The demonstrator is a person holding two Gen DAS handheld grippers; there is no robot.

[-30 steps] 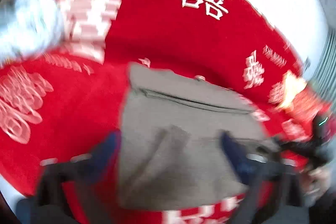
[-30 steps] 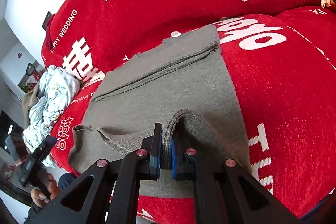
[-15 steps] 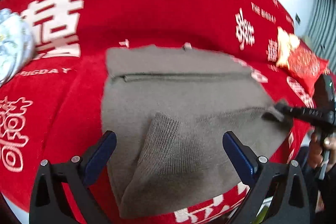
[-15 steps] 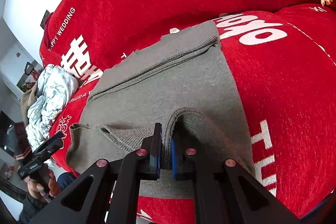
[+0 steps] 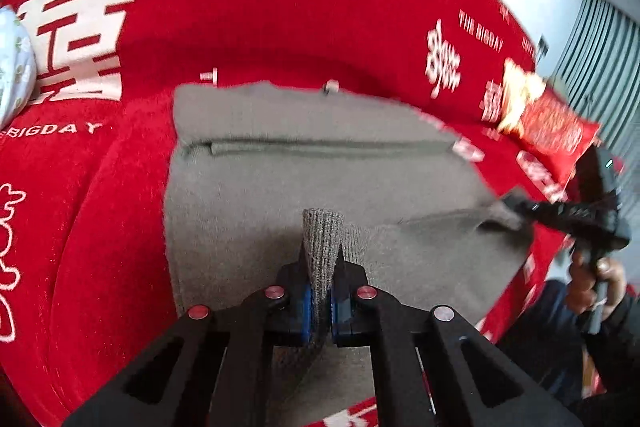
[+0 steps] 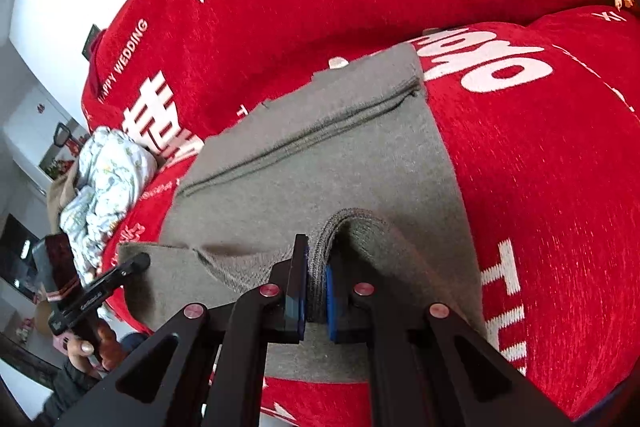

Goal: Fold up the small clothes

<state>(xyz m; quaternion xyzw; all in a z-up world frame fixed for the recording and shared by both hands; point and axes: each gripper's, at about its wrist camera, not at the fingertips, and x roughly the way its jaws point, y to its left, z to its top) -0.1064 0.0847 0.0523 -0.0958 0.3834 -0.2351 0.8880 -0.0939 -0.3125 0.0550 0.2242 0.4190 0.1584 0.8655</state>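
A grey knit garment [image 5: 320, 167] lies flat on a red sofa cover [image 5: 100, 227], its far part folded over along a seam. In the left wrist view my left gripper [image 5: 320, 301] is shut on a pinched-up ribbed fold of its near edge. In the right wrist view my right gripper [image 6: 316, 283] is shut on another raised fold of the same garment [image 6: 320, 167]. Each view shows the other gripper at a near corner of the cloth: the right gripper [image 5: 516, 203] at the right side, the left gripper [image 6: 140, 261] at the left side.
A crumpled white floral cloth [image 6: 104, 187] lies at the left end of the sofa. A red and gold cushion [image 5: 548, 127] sits at the right end. The red backrest [image 6: 320, 7] with white characters rises behind the garment. A person's hand [image 6: 96, 343] holds the left gripper's handle.
The left gripper's jaws stood wide apart over the garment's near edge half a second ago and have since closed on a fold of it. The right gripper has kept its hold.
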